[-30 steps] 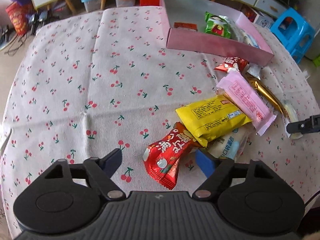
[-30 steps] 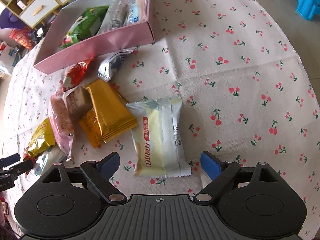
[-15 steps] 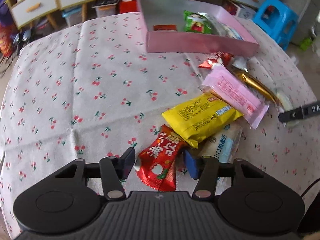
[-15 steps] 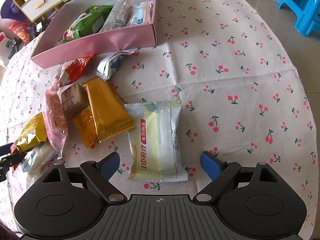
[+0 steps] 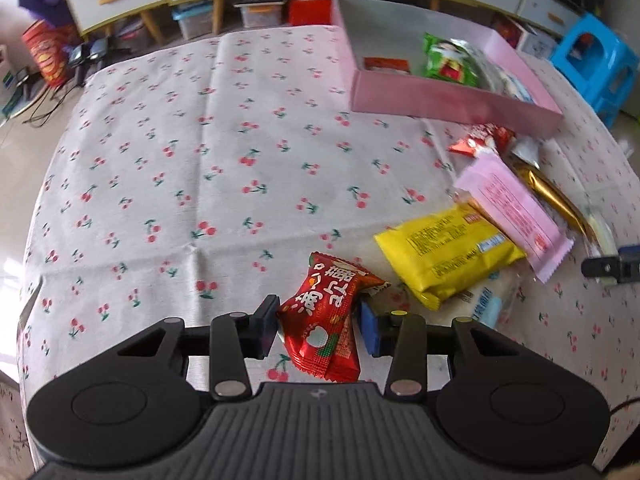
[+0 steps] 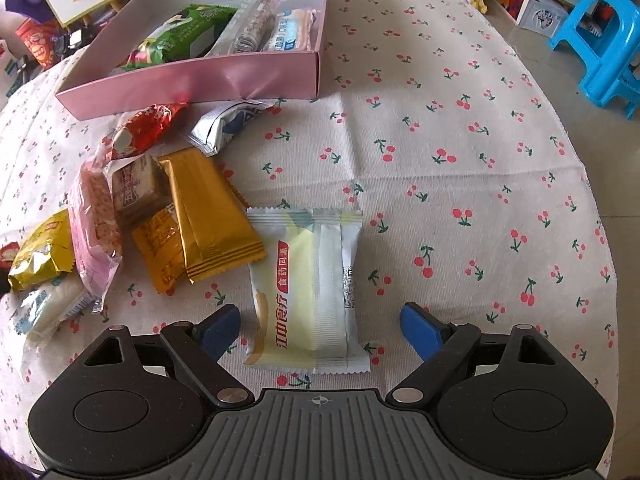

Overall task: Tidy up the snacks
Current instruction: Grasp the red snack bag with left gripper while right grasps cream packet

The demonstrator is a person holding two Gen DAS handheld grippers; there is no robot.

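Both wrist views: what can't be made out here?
- Pink box, left wrist view: its near wall hides most of the floor.
- White-and-blue packet, left wrist view: mostly under the yellow packet.
- Right gripper, left wrist view: cut off by the frame edge.
- Left gripper, closing on the red packet: pad contact faces hidden.
- Barcode print on the pale yellow packet, right wrist view: too small.

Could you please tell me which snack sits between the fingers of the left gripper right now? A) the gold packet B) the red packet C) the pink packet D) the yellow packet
B: in the left wrist view the left gripper has its jaws closing on the red packet, while the yellow packet and the pink packet lie on the cloth beyond.
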